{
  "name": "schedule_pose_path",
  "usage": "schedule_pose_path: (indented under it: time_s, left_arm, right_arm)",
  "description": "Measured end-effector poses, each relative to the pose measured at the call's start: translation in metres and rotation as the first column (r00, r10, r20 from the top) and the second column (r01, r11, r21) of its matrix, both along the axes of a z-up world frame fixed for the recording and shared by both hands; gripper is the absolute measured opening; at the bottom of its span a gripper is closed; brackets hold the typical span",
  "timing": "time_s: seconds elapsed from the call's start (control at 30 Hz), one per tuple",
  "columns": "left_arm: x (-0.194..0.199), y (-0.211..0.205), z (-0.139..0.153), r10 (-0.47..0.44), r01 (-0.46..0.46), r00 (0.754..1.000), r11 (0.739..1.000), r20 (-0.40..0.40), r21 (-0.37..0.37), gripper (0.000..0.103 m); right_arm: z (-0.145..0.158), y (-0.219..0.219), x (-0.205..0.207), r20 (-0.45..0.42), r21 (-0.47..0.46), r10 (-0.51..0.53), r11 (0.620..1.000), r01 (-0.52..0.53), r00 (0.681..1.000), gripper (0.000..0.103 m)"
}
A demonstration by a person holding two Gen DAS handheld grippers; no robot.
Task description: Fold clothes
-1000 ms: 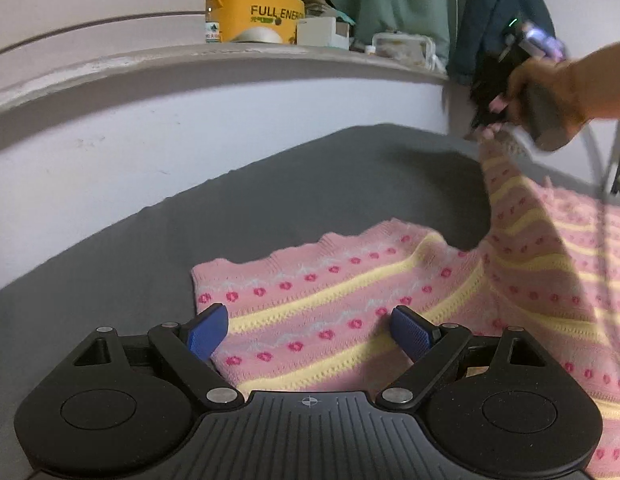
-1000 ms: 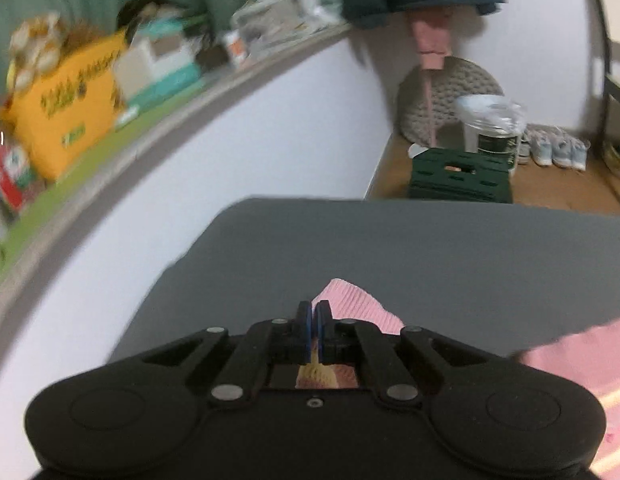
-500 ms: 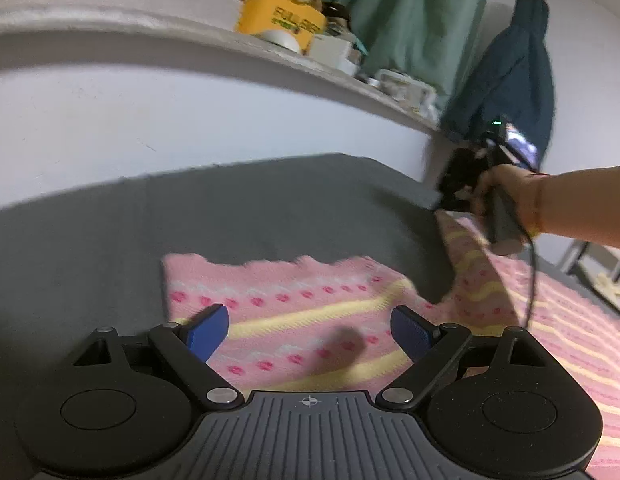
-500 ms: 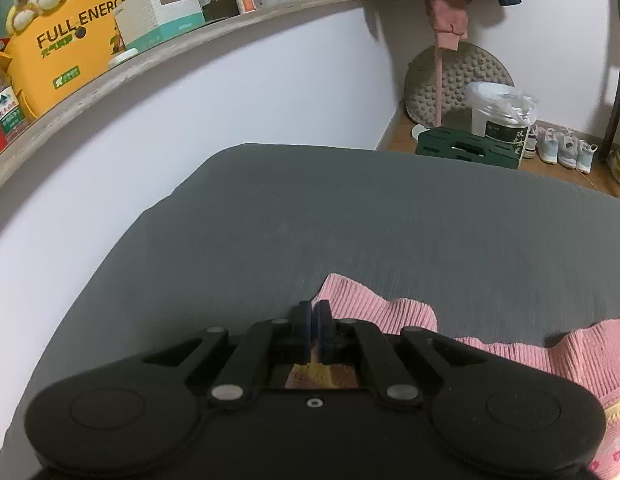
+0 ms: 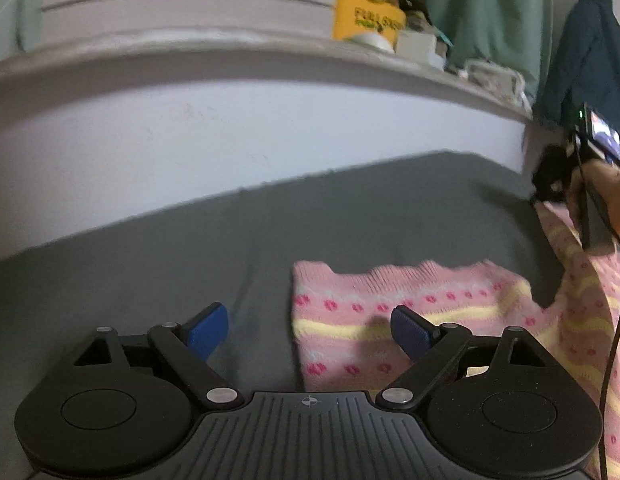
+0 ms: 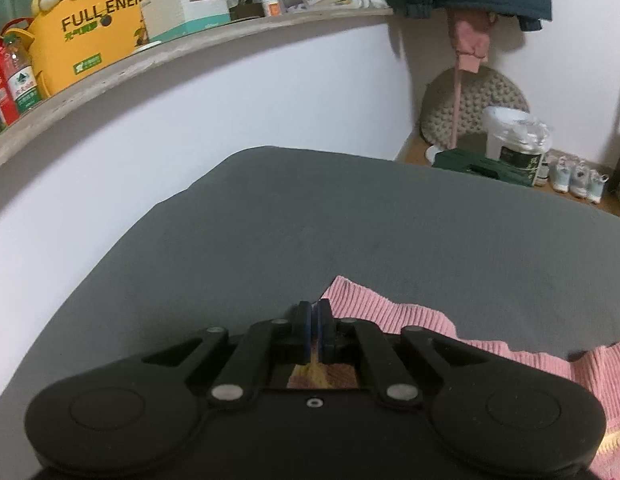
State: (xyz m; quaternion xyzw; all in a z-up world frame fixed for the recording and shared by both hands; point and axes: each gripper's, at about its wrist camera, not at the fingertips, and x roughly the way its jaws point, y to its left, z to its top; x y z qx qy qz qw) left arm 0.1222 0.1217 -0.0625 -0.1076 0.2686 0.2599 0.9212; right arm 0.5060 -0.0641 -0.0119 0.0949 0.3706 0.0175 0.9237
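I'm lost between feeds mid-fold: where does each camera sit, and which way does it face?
Left wrist: sits on the left gripper, jaws open, facing the pink sweater on the grey bed; the right hand shows far right.
Right wrist: sits on the right gripper, jaws shut on the sweater's edge, facing the wall shelf.
Shared: sweater, bed, yellow box.

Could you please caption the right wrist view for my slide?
Right gripper shut on pink sweater over grey bed.
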Motion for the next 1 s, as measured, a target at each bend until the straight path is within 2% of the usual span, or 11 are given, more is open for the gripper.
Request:
schedule_pose_path:
  time_s: [0.07, 0.1, 0.13, 0.27, 0.33, 0.43, 0.53, 0.6, 0.77, 0.87, 1.0]
  left_arm:
    - [0.000, -0.003, 0.002, -0.029, 0.029, 1.000, 1.000, -0.002, 0.007, 0.089]
    - [0.000, -0.005, 0.003, -0.043, 0.043, 0.999, 0.999, -0.004, 0.011, 0.089]
    - [0.000, -0.006, 0.004, -0.054, 0.054, 0.999, 0.998, -0.003, 0.010, 0.089]
    - [-0.008, 0.003, 0.006, -0.029, 0.032, 0.998, 0.998, 0.051, -0.057, 0.089]
    - [-0.007, 0.005, 0.006, -0.021, 0.025, 0.998, 0.998, 0.056, -0.063, 0.089]
    - [-0.005, 0.006, 0.004, -0.027, 0.031, 0.998, 0.997, 0.054, -0.070, 0.089]
    - [-0.004, 0.009, 0.003, -0.040, 0.047, 0.997, 0.995, 0.072, -0.086, 0.090]
    - [-0.004, 0.011, 0.003, -0.038, 0.047, 0.996, 0.994, 0.082, -0.100, 0.090]
    - [-0.002, 0.008, 0.002, -0.057, 0.063, 0.996, 0.994, 0.070, -0.089, 0.090]
    - [-0.001, 0.005, 0.002, -0.073, 0.077, 0.996, 0.994, 0.058, -0.076, 0.097]
    - [0.002, 0.003, 0.001, -0.081, 0.084, 0.996, 0.995, 0.045, -0.063, 0.098]
  right_arm:
    - [0.006, -0.007, 0.000, -0.007, 0.036, 0.020, 0.999, -0.020, 1.000, 0.014]
    - [0.011, -0.013, -0.002, -0.003, 0.058, 0.025, 0.998, -0.025, 1.000, 0.026]
    - [0.016, -0.019, -0.006, 0.011, 0.079, 0.024, 0.997, -0.024, 1.000, 0.031]
    - [0.039, -0.038, -0.029, 0.048, 0.195, 0.081, 0.977, -0.089, 0.996, 0.031]
    - [0.050, -0.028, -0.047, 0.039, 0.199, 0.207, 0.957, -0.210, 0.978, 0.031]
    - [0.057, 0.004, -0.085, -0.125, 0.170, 0.396, 0.912, -0.374, 0.909, 0.031]
    - [0.052, 0.029, -0.132, -0.328, 0.167, 0.454, 0.891, -0.422, 0.829, 0.031]
    - [0.046, 0.038, -0.157, -0.389, 0.195, 0.474, 0.881, -0.432, 0.790, 0.031]
    - [0.026, 0.045, -0.176, -0.475, 0.167, 0.331, 0.944, -0.286, 0.815, 0.031]
    - [0.015, 0.044, -0.175, -0.500, 0.178, 0.232, 0.970, -0.163, 0.835, 0.029]
    - [0.015, 0.046, -0.178, -0.481, 0.145, 0.154, 0.985, -0.094, 0.863, 0.014]
